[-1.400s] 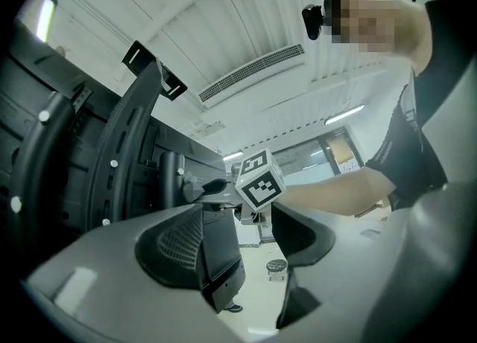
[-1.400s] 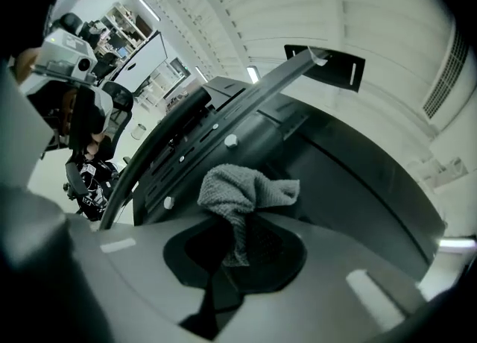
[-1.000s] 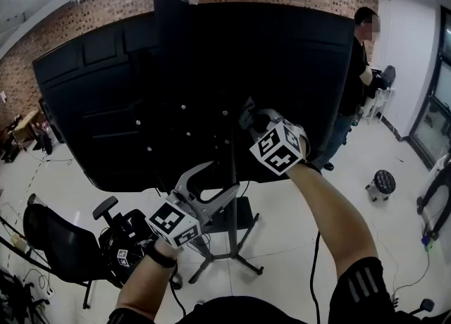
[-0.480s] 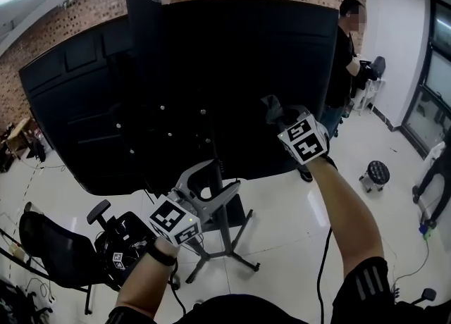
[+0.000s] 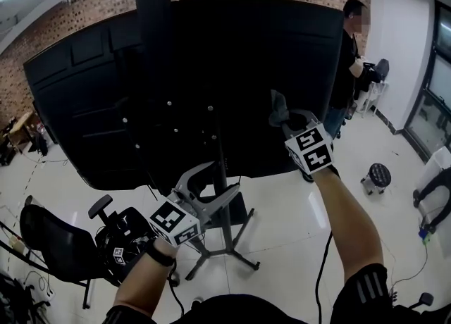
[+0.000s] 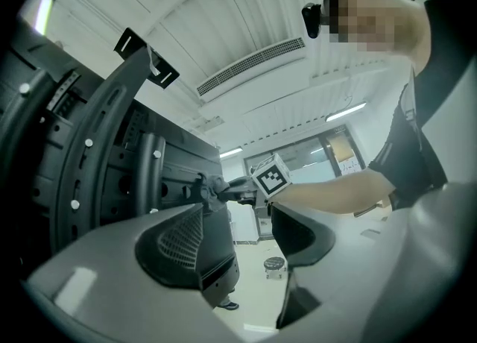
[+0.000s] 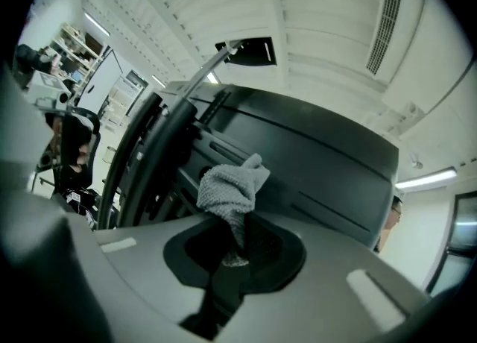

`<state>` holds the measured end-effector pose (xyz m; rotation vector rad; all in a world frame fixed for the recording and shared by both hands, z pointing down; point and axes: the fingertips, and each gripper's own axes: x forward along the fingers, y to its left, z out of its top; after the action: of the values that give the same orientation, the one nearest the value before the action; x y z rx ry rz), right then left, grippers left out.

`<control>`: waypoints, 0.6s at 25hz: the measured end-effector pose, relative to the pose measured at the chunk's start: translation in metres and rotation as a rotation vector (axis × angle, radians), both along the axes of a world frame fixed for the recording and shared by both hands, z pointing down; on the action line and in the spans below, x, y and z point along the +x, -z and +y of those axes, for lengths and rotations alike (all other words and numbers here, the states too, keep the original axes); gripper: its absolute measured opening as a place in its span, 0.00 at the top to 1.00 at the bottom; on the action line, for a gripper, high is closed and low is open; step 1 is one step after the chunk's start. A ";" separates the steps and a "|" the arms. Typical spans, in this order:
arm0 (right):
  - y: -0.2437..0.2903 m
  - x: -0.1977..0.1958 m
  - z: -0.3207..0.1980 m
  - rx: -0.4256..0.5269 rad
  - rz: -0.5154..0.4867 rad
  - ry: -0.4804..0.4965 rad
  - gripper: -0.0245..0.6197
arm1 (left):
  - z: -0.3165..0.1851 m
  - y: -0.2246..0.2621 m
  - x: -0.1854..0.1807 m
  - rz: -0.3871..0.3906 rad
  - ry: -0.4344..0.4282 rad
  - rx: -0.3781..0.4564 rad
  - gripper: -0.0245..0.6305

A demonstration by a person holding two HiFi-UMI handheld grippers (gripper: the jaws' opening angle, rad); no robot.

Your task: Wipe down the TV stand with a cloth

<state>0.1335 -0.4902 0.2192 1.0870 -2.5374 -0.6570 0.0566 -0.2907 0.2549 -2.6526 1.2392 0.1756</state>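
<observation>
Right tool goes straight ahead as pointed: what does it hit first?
Probably the TV's black back panel, directly beyond the grey cloth clamped in the right tool. The cloth would touch first; the gap is unclear.

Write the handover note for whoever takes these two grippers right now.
Left gripper: open, empty, low beside the stand's pole.
Right gripper: shut on the grey cloth, raised at the back of the black TV; whether the cloth touches it cannot be told.
Done: cloth in hand; no wiped area shows.
Left: probably wipe the pole and the base legs.
</observation>
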 end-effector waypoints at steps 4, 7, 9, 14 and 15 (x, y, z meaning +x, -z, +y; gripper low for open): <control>0.016 -0.046 0.045 0.029 -0.038 0.150 0.92 | 0.014 -0.001 -0.019 -0.017 0.034 -0.003 0.49; 0.039 -0.080 0.077 0.028 -0.091 0.253 0.92 | 0.029 0.004 -0.039 -0.023 0.059 0.011 0.49; 0.052 -0.098 0.093 0.035 -0.109 0.297 0.92 | 0.038 0.009 -0.051 -0.020 0.073 0.022 0.49; 0.069 -0.135 0.094 0.092 -0.062 0.296 0.92 | 0.053 0.018 -0.080 -0.016 0.095 0.039 0.49; 0.069 -0.140 0.089 0.091 -0.049 0.287 0.91 | 0.055 0.019 -0.084 -0.016 0.097 0.041 0.49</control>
<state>-0.0065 -0.4007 0.1501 0.7801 -2.7574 -0.8350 -0.0274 -0.2356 0.2355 -2.5478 1.3411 0.1626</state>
